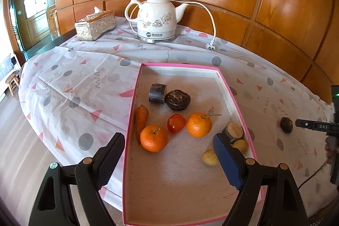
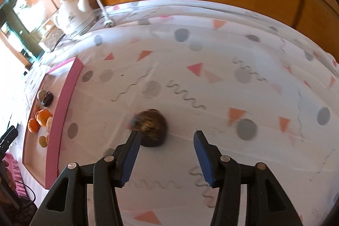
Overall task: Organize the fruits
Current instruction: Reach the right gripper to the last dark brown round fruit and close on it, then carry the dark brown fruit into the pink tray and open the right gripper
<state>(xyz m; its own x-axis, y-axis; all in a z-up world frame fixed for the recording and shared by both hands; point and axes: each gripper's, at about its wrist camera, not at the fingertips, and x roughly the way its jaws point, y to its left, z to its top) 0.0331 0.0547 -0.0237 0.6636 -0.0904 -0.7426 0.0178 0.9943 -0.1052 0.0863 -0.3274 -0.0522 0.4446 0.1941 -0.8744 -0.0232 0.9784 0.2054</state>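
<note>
A pink-rimmed tray [image 1: 222,82] holds two oranges [image 1: 154,138], a tomato [image 1: 176,123], a carrot [image 1: 141,120], two dark fruits [image 1: 177,99], a cut stem piece [image 1: 233,131] and two small yellow fruits [image 1: 209,157]. My left gripper [image 1: 167,142] is open and empty above the tray's near end. A dark brown fruit [image 2: 151,127] lies on the cloth right of the tray; it also shows in the left wrist view [image 1: 286,124]. My right gripper [image 2: 167,138] is open, its left finger [image 2: 132,146] touching or just beside that fruit. The tray also shows in the right wrist view [image 2: 63,99].
A white electric kettle [image 1: 156,18] with its cord and plug [image 1: 210,46] stands at the back of the table, a tissue box [image 1: 95,25] to its left. A wood-panel wall runs behind. The table edge falls away on the left.
</note>
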